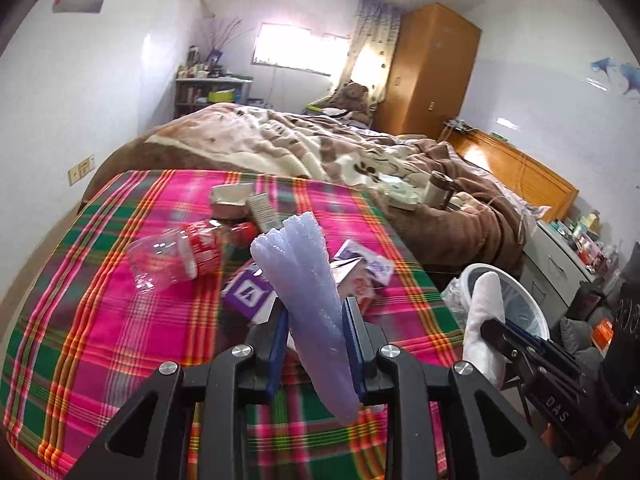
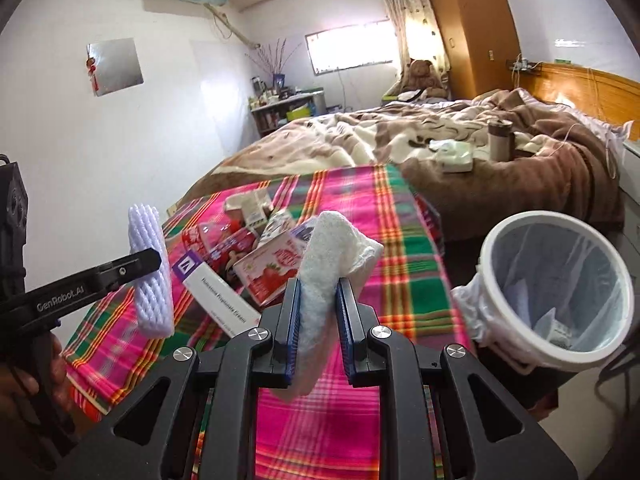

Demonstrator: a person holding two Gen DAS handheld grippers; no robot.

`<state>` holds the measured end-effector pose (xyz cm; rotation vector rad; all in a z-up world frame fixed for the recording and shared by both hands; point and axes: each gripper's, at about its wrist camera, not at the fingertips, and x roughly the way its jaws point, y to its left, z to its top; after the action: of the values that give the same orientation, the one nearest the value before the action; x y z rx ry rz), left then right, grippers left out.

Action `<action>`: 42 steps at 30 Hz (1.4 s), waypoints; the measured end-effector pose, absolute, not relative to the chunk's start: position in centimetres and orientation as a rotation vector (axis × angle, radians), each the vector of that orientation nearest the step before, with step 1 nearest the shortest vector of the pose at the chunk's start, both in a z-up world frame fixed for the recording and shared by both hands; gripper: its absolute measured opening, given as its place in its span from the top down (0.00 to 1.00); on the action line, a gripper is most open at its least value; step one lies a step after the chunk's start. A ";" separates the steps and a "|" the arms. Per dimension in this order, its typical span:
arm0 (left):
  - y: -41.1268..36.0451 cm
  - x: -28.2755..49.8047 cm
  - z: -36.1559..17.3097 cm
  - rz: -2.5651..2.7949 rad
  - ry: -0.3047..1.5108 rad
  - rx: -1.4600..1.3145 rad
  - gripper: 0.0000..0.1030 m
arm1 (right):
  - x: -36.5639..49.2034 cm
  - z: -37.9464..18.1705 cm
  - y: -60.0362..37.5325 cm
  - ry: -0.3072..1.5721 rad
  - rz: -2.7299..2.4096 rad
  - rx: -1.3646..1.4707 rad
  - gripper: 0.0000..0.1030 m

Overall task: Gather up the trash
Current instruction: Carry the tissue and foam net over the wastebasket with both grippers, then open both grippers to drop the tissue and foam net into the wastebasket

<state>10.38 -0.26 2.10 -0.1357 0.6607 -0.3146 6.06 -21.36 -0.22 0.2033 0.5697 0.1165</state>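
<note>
My left gripper (image 1: 316, 316) is shut on a pale lilac foam net sleeve (image 1: 304, 276), held above the plaid cloth; it also shows in the right wrist view (image 2: 150, 276). My right gripper (image 2: 318, 300) is shut on a white crumpled tissue (image 2: 332, 256), seen in the left wrist view (image 1: 484, 320) over the bin's rim. The white trash bin (image 2: 560, 288) with a clear liner stands right of the bed, holding some scraps. More trash lies on the cloth: a crushed red-label bottle (image 1: 180, 256), a purple box (image 1: 248, 292), a strawberry carton (image 2: 272, 268).
The plaid cloth (image 1: 100, 340) covers the bed's foot; a brown blanket (image 1: 280, 140) lies beyond with a tissue box (image 2: 456, 158) and a flask (image 2: 500, 140). A wardrobe (image 1: 432, 68) and a headboard (image 1: 516, 172) stand at the back right.
</note>
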 end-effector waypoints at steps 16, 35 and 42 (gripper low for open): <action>-8.9 9.8 3.9 -0.446 0.609 -0.033 0.73 | 5.1 1.1 -28.0 0.513 -0.010 0.204 0.83; -21.9 11.6 3.7 -0.710 0.623 0.053 0.73 | 4.9 0.6 -36.6 0.539 -0.172 0.229 0.82; -26.4 12.9 2.0 -0.772 0.675 0.087 0.73 | 5.5 -0.7 -38.6 0.588 -0.197 0.239 0.82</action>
<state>12.88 -26.43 1.98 0.0867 0.6752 -0.7717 5.51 -38.59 -0.66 0.2388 0.5880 -0.1969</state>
